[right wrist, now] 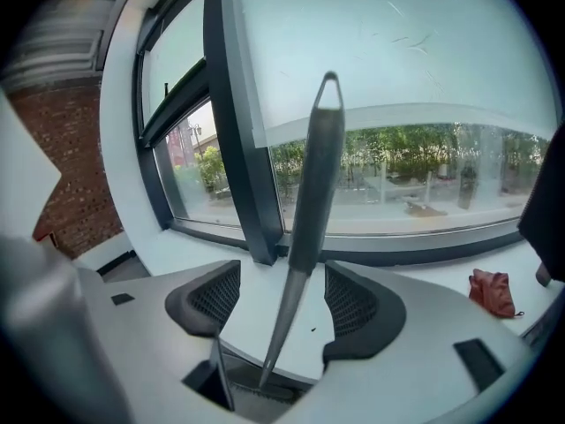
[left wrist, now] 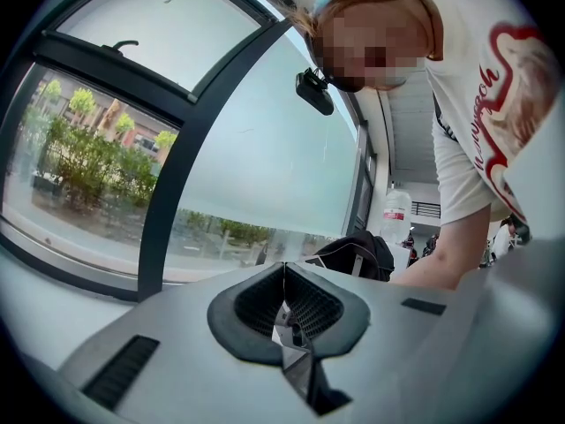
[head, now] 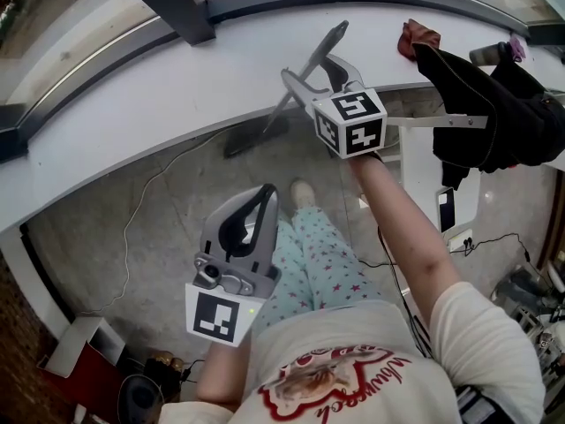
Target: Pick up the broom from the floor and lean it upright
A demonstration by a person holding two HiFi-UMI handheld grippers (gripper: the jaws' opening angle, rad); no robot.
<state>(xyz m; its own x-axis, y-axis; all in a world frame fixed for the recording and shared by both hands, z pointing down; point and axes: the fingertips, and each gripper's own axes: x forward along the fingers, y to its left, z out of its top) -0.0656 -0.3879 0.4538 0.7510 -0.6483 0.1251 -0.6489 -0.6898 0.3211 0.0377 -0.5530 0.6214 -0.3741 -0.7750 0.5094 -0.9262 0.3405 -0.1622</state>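
Note:
The broom [head: 275,111] stands upright on the grey floor, its dark head [head: 254,138] down by the wall and its grey handle leaning against the white sill [head: 177,87]. My right gripper [head: 312,69] is open, one jaw on each side of the upper handle. In the right gripper view the handle [right wrist: 314,170] rises between the two ribbed pads [right wrist: 214,295] without touching either. My left gripper [head: 263,196] is held low in front of the person's legs; its pads [left wrist: 300,303] meet with nothing between them.
A dark window post [head: 177,3] crosses the sill. A red cloth [head: 419,35] lies on the sill at the right, next to a black bag [head: 494,104]. A cable [head: 146,197] trails over the floor. A red box [head: 84,369] sits at the lower left.

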